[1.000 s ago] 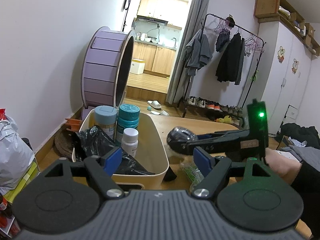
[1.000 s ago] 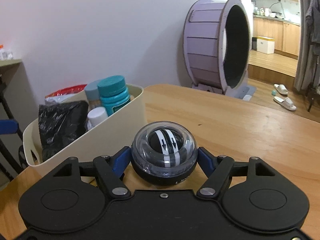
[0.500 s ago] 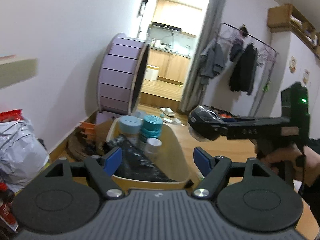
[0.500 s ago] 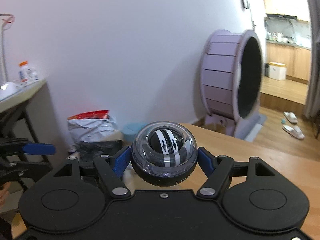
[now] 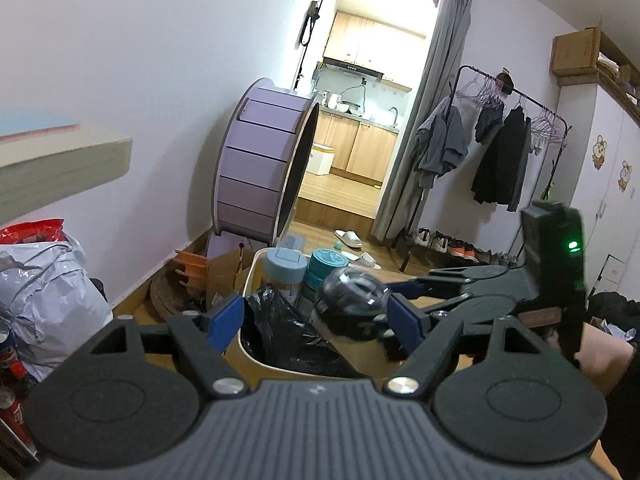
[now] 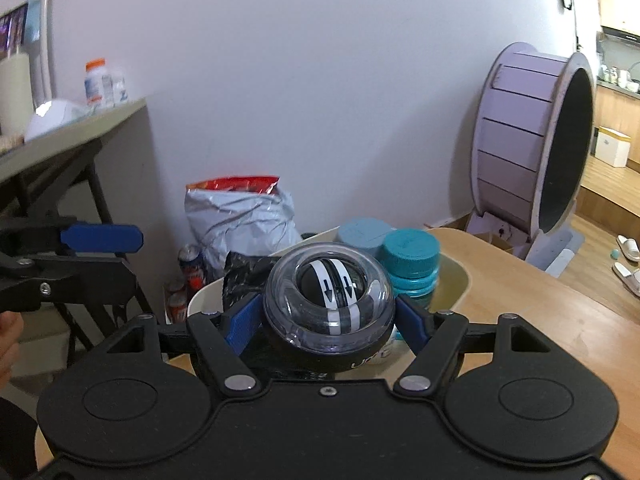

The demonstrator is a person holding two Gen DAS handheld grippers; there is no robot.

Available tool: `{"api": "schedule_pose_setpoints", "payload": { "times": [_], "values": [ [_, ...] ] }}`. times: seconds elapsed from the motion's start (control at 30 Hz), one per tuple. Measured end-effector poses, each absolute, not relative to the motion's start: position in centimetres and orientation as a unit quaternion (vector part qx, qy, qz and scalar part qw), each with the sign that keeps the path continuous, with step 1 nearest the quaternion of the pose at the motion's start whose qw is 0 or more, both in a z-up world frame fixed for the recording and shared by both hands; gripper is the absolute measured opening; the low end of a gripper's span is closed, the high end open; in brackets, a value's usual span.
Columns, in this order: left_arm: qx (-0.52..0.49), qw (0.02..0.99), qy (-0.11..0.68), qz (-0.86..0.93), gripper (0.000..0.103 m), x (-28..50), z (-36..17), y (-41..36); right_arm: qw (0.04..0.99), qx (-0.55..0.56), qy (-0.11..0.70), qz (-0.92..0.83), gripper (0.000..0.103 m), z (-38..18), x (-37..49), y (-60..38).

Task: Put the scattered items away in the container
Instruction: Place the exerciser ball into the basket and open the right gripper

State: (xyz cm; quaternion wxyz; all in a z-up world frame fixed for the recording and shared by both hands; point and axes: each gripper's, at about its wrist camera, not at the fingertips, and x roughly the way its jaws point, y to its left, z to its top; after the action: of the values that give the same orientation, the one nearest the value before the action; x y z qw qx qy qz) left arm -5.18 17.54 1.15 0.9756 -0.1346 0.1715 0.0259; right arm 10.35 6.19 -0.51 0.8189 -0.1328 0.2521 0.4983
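My right gripper (image 6: pixel 329 316) is shut on a clear gyro ball (image 6: pixel 328 300) with a black and white rotor, held over the cream container (image 6: pixel 460 280). In the left wrist view the gyro ball (image 5: pixel 352 300) hangs above the container's (image 5: pixel 252 276) inside. The container holds a black bag (image 5: pixel 288 332), a teal-capped bottle (image 6: pixel 410 264) and a pale blue-capped bottle (image 6: pixel 362 232). My left gripper (image 5: pixel 316 316) is open and empty, just in front of the container.
The container stands on a wooden table (image 6: pixel 540 320). A large purple wheel (image 5: pixel 264 164) stands by the wall behind. A grey plastic bag (image 6: pixel 240 216) and drink cans (image 6: pixel 192 268) lie on the floor beside the table. A side table (image 6: pixel 60 136) is at left.
My right gripper has carried the gyro ball left from above the table to over the container. My left gripper has lifted and tilted back a little.
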Motion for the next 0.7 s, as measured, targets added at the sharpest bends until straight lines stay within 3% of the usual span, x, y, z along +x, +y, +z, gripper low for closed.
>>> {"api": "schedule_pose_setpoints", "payload": {
  "times": [0.2, 0.27, 0.7],
  "values": [
    [-0.138, 0.975, 0.173, 0.023, 0.078, -5.2, 1.0, 17.6, 0.816, -0.169, 0.255, 0.490, 0.072, -2.3, 9.4, 6.8],
    [-0.136, 0.975, 0.174, 0.021, 0.078, -5.2, 1.0, 17.5, 0.833, -0.149, 0.233, 0.480, 0.085, -1.7, 9.1, 5.8],
    [-0.116, 0.975, 0.188, -0.001, 0.078, -4.7, 0.2, 15.6, 0.874, -0.055, 0.211, 0.434, 0.086, 1.0, 7.5, -4.3]
  ]
}}
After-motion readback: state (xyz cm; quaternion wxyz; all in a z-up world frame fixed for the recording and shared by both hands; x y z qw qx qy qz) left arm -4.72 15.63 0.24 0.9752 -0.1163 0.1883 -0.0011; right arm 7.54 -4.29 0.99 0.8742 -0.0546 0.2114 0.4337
